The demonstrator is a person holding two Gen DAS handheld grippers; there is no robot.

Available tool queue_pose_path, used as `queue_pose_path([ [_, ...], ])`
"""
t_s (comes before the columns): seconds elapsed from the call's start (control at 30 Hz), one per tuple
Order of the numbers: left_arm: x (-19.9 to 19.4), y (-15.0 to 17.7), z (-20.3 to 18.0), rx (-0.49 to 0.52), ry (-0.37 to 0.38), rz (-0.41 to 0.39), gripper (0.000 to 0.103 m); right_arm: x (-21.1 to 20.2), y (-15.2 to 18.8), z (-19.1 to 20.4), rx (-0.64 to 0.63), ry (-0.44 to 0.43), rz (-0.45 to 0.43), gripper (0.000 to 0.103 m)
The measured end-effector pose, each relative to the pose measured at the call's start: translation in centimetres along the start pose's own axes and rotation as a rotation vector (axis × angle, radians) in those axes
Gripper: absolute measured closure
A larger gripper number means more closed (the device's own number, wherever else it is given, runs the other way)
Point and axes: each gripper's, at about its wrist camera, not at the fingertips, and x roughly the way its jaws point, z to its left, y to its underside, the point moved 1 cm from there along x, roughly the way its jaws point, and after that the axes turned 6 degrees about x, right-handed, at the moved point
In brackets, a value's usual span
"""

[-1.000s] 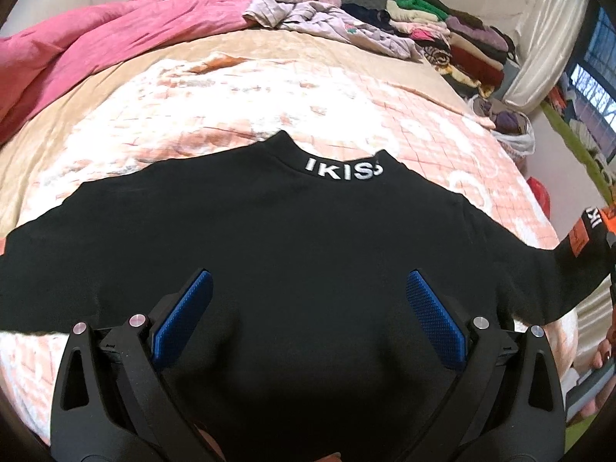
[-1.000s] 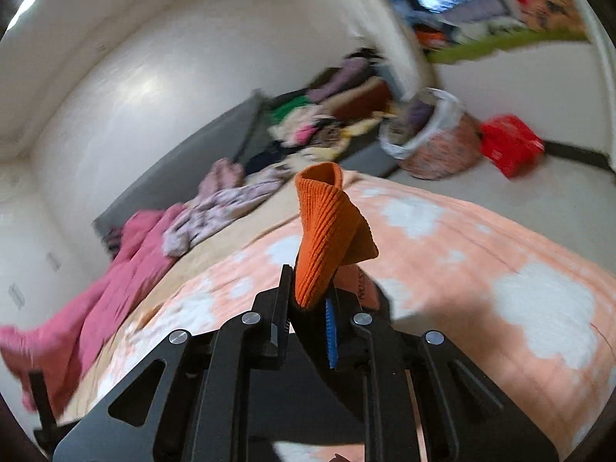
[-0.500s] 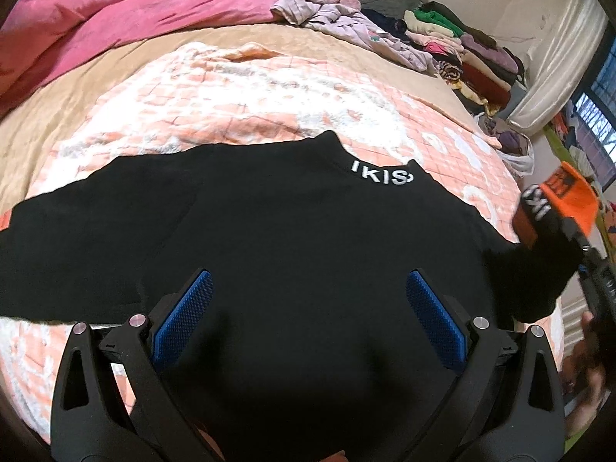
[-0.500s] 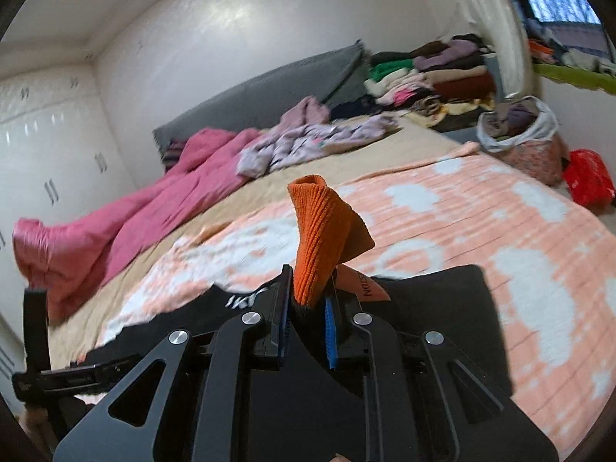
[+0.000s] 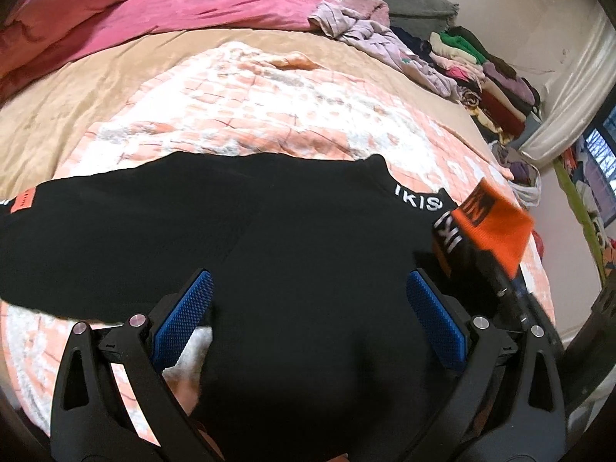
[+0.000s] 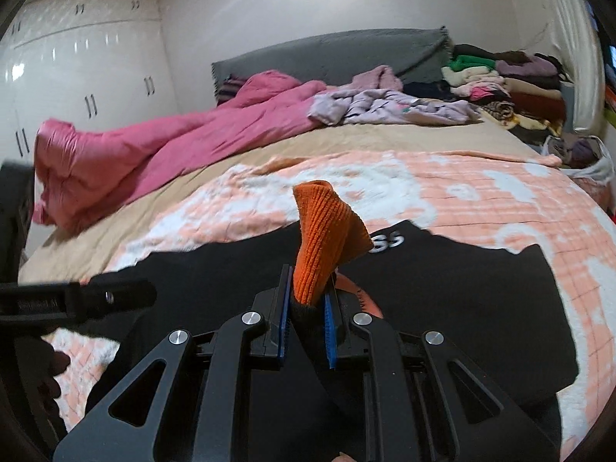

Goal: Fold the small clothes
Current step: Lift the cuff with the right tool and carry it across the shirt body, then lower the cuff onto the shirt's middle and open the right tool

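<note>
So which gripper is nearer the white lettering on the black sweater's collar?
Right. The right gripper, shut on the orange ribbed cuff, is just beside the lettering; the open left gripper hovers farther back.

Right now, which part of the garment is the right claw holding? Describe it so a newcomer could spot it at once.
Start at the bed with the peach-and-white blanket, where a black sweater lies spread flat. Over its right side, the right claw is shut on the sleeve's end. That end is a ribbed orange cuff standing upright, the only bright orange knit against the black.

One black sweater (image 5: 292, 238), one pink duvet (image 5: 154, 7), one patterned blanket (image 5: 269, 115), two claws (image 5: 308, 323) (image 6: 306, 327)
</note>
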Motion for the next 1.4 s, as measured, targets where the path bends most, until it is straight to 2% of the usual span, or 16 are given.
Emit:
queue_pose_path([
  [0.17,-0.2,-0.3,0.5,-0.012,0.000,-0.005,0.008,0.9,0.7,1.1,-0.016,-0.021,0.034,0.084],
  [0.27,-0.4,-0.5,0.7,-0.023,0.001,-0.011,0.008,0.8,1.1,2.2,-0.050,-0.058,0.046,0.075],
  [0.3,-0.3,-0.5,0.7,-0.026,0.002,-0.011,0.008,0.6,1.2,2.6,-0.058,-0.068,0.047,0.066],
  [0.33,-0.3,-0.5,0.8,-0.029,0.003,-0.011,0.008,0.4,1.3,2.7,-0.063,-0.079,0.049,0.063],
  [0.4,-0.3,-0.5,1.0,-0.032,0.000,-0.009,0.008,-0.2,1.7,3.3,-0.082,-0.108,0.053,0.058],
  [0.47,-0.3,-0.4,1.1,-0.036,0.000,-0.011,0.008,-1.0,1.9,3.4,-0.094,-0.103,0.058,0.056],
  [0.53,-0.3,-0.4,1.1,-0.036,0.000,-0.007,0.008,-1.8,2.0,2.9,-0.075,-0.102,0.061,0.050],
  [0.77,0.2,0.3,0.3,-0.023,0.013,0.019,0.008,-4.2,1.5,-1.5,0.022,0.003,0.062,0.040],
  [0.93,1.3,0.9,-1.1,0.000,0.035,0.051,0.009,-5.3,1.4,-4.2,0.041,0.101,0.051,0.038],
  [1.0,1.9,1.0,-1.7,0.005,0.046,0.068,0.013,-5.5,1.5,-5.0,0.052,0.119,0.048,0.035],
  [1.07,2.9,1.2,-2.4,0.007,0.071,0.096,0.027,-5.7,1.6,-5.8,0.064,0.125,0.045,0.035],
  [1.33,6.4,1.7,-4.5,0.030,0.036,0.168,0.034,-6.2,2.0,-9.1,0.129,0.160,0.043,0.035],
  [1.37,6.8,1.8,-4.8,0.038,0.026,0.172,0.046,-6.3,2.0,-9.6,0.142,0.164,0.040,0.035],
  [1.4,7.1,1.9,-5.0,0.044,0.015,0.172,0.051,-6.5,2.0,-10.1,0.153,0.166,0.038,0.035],
])
